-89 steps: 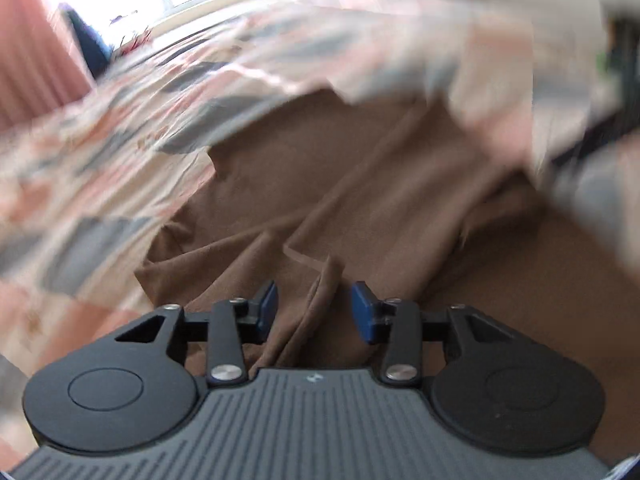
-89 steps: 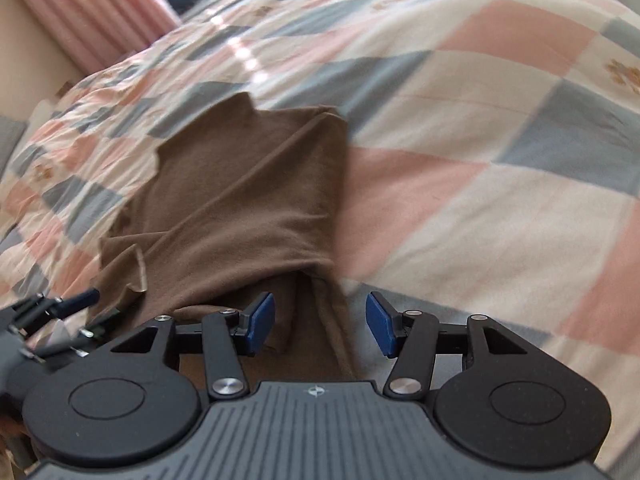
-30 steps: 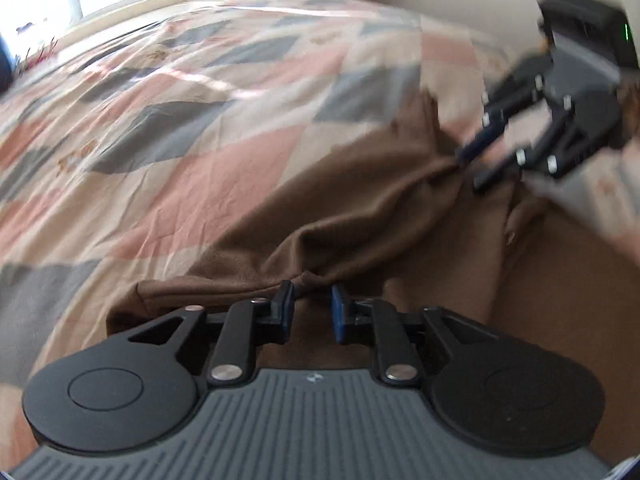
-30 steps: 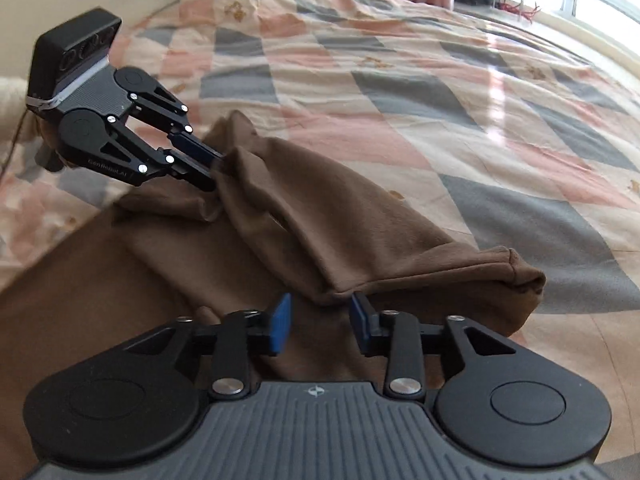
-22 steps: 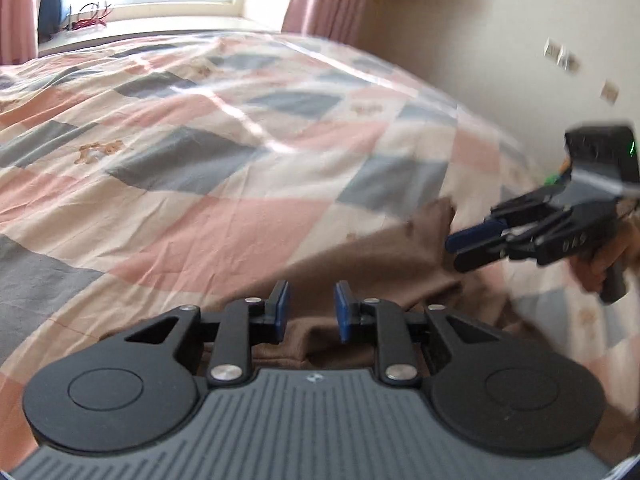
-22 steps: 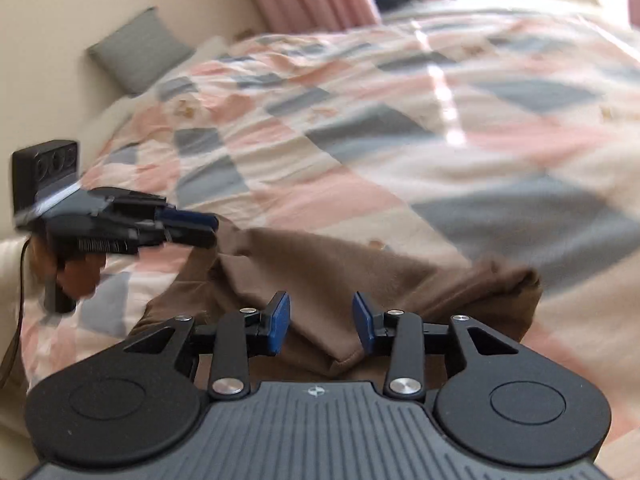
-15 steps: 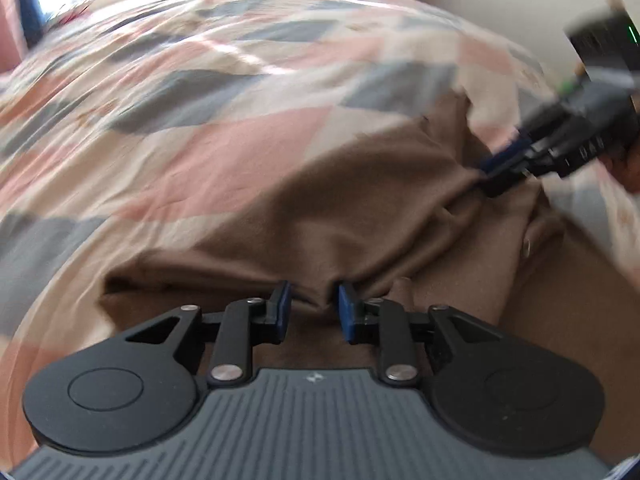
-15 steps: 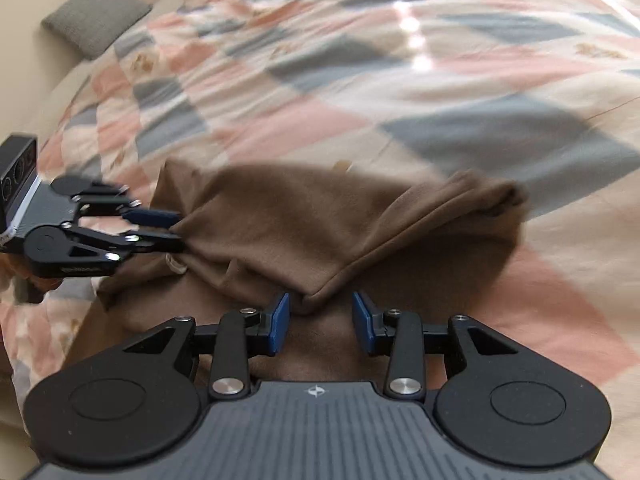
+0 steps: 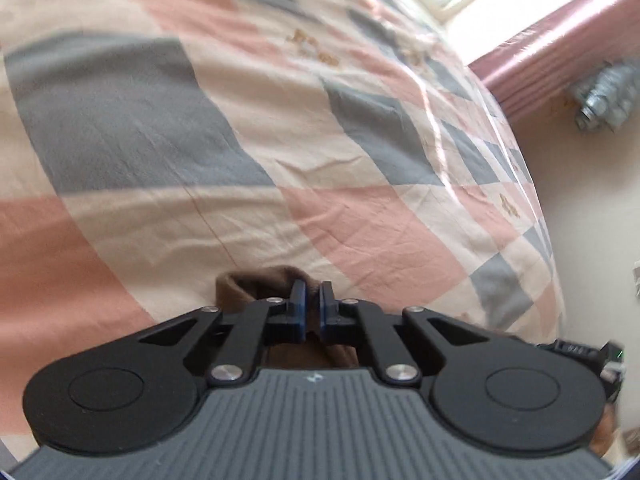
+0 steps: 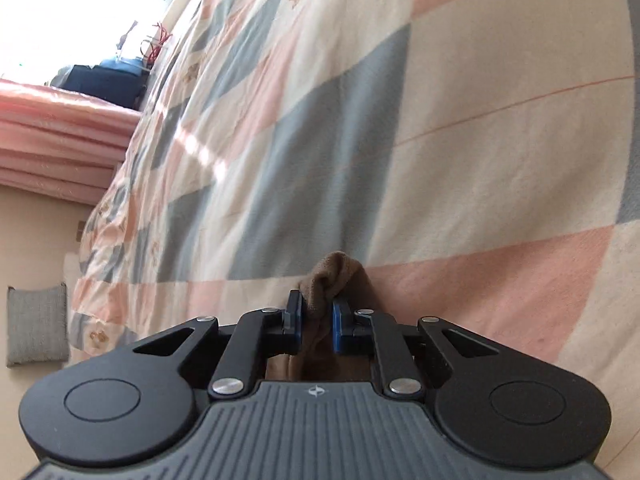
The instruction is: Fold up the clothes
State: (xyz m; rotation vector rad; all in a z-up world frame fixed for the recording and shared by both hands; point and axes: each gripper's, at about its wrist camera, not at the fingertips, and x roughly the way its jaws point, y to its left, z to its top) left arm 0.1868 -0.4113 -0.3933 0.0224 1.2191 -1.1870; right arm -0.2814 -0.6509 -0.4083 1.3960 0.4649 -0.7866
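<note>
A brown garment is pinched in both grippers. In the left wrist view my left gripper (image 9: 313, 307) is shut on a bunched edge of the brown garment (image 9: 256, 286), which pokes out just past the blue pads. In the right wrist view my right gripper (image 10: 316, 316) is shut on another bunch of the brown garment (image 10: 334, 272) that stands up between the pads. Most of the cloth hangs hidden under the gripper bodies. The other gripper's dark body (image 9: 576, 350) peeks in at the lower right of the left wrist view.
A quilt (image 9: 280, 128) in pink, grey and cream checks covers the bed (image 10: 440, 128) under both grippers. Pink curtains (image 9: 560, 52) and a bright window lie beyond. A grey cushion (image 10: 38, 324) and a dark bag (image 10: 104, 80) sit at the bed's far ends.
Both grippers have swung to face the quilt. The spread brown garment seen half a second ago has dropped out of view, leaving only the pinched bunches between the pads.
</note>
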